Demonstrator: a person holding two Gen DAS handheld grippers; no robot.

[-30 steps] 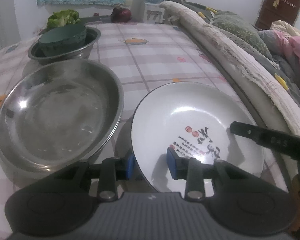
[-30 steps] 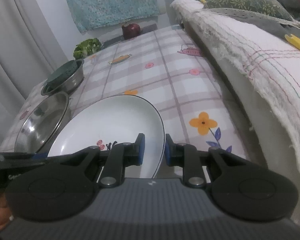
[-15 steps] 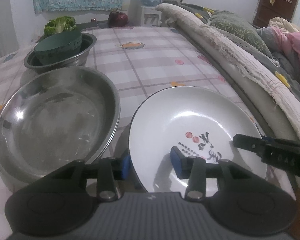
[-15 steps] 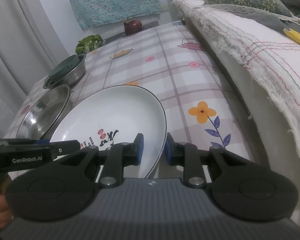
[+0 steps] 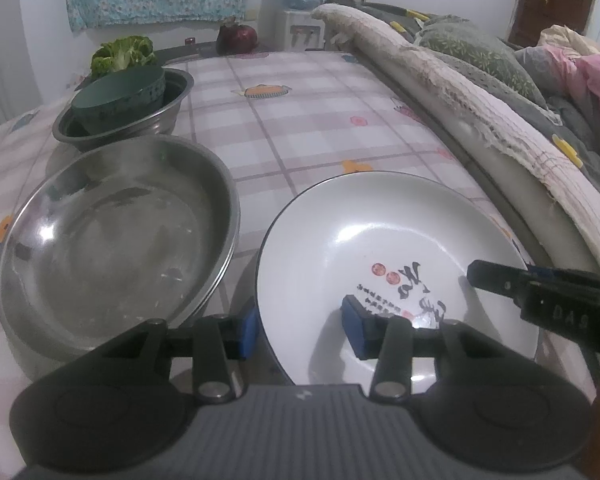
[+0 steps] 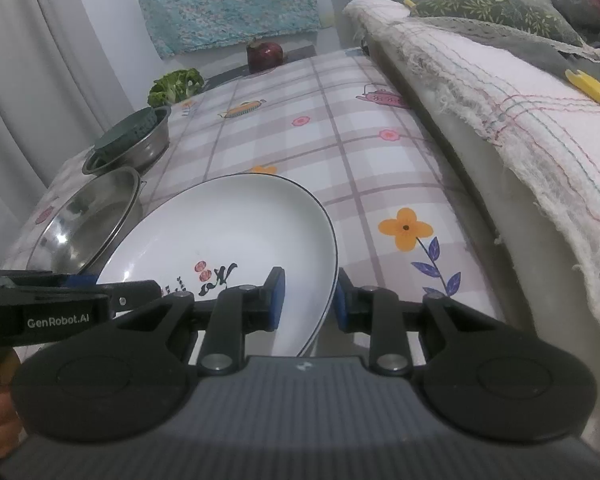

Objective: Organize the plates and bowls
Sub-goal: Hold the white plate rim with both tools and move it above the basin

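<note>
A white plate (image 5: 380, 232) with a printed design rests on the checked tablecloth (image 5: 300, 112), next to a wide steel basin (image 5: 112, 240). My left gripper (image 5: 300, 332) is open and straddles the plate's near left rim, one blue pad outside and one over the inside, with a clear gap. My right gripper (image 6: 310, 300) straddles the plate's (image 6: 228, 224) right rim; its pads stand slightly apart from the rim. Further back, a dark green bowl (image 5: 120, 96) sits upside down in a smaller steel bowl (image 5: 168, 120).
A leafy green vegetable (image 5: 122, 54) and a dark red round fruit (image 5: 238, 36) lie at the table's far end. Rolled bedding and pillows (image 5: 460, 92) run along the table's right side. A curtain (image 6: 40, 80) hangs on the left.
The left gripper's jaws have spread apart around the plate's rim. The right gripper's jaws have widened a little. The plate stays where it was.
</note>
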